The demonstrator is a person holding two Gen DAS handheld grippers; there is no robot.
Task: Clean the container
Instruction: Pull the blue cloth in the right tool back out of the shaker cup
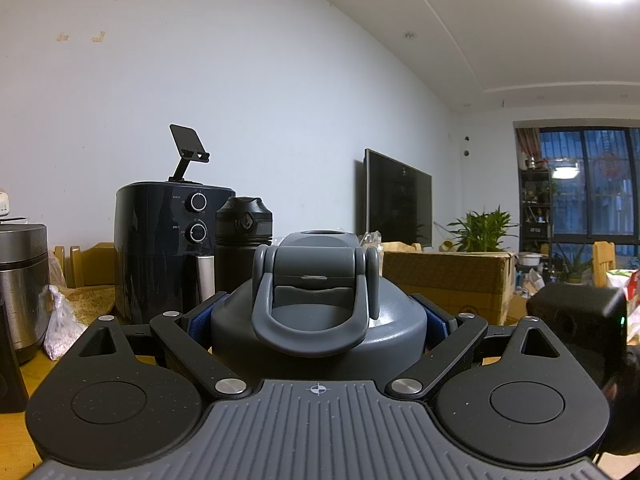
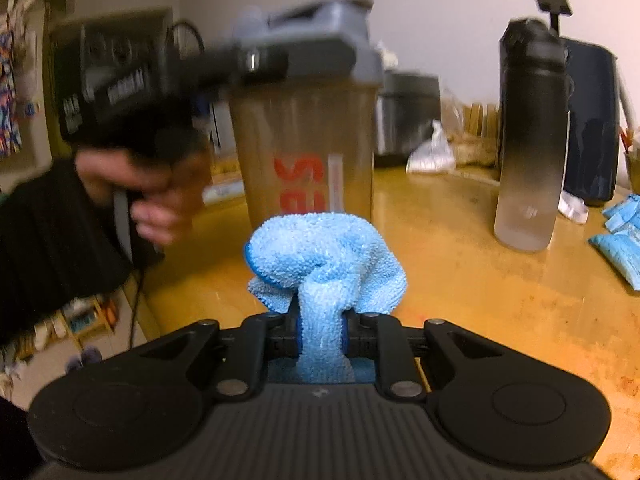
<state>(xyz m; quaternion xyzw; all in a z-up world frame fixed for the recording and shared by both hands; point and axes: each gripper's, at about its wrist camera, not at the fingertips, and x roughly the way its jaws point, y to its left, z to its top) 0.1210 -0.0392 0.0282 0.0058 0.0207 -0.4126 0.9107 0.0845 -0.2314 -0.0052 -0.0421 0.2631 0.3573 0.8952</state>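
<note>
Shaker container [image 2: 308, 136]: brown translucent body, red lettering, grey flip lid [image 1: 316, 280]; stood upright on the worktop [image 2: 460, 264], at 12 o'clock in the right wrist view.

Left gripper [image 1: 318, 316]: fingers were clamped on the container's lid from both sides, blue pads pressed against the grey shoulder. In the right wrist view it was seen blurred at 10 o'clock, carried by a person's hand [image 2: 156, 196] in a dark sleeve.

Right gripper [image 2: 322, 332]: fingers were clenched on a light blue cloth [image 2: 324, 256], bunched ahead of the tips and hanging just in front of the container's lower wall. Contact between cloth and container could not be told.

Black-to-clear water bottle [image 2: 532, 136]: upright at 2 o'clock, well apart from the container; bare worktop was left between the two.

Dark air fryer [image 1: 160, 244]: behind the bottle, with a phone stand [image 1: 186, 152] on top, against the wall.

Blue packets [image 2: 622, 252]: at 3 o'clock, near the worktop's right edge.

White bag [image 2: 432, 152] and steel pot [image 1: 20, 284]: behind the container, toward the wall.

Worktop's left edge: at 8 o'clock, floor clutter was visible below it.

Cardboard box [image 1: 448, 280]: at 3 o'clock in the left wrist view, beyond the lid.
</note>
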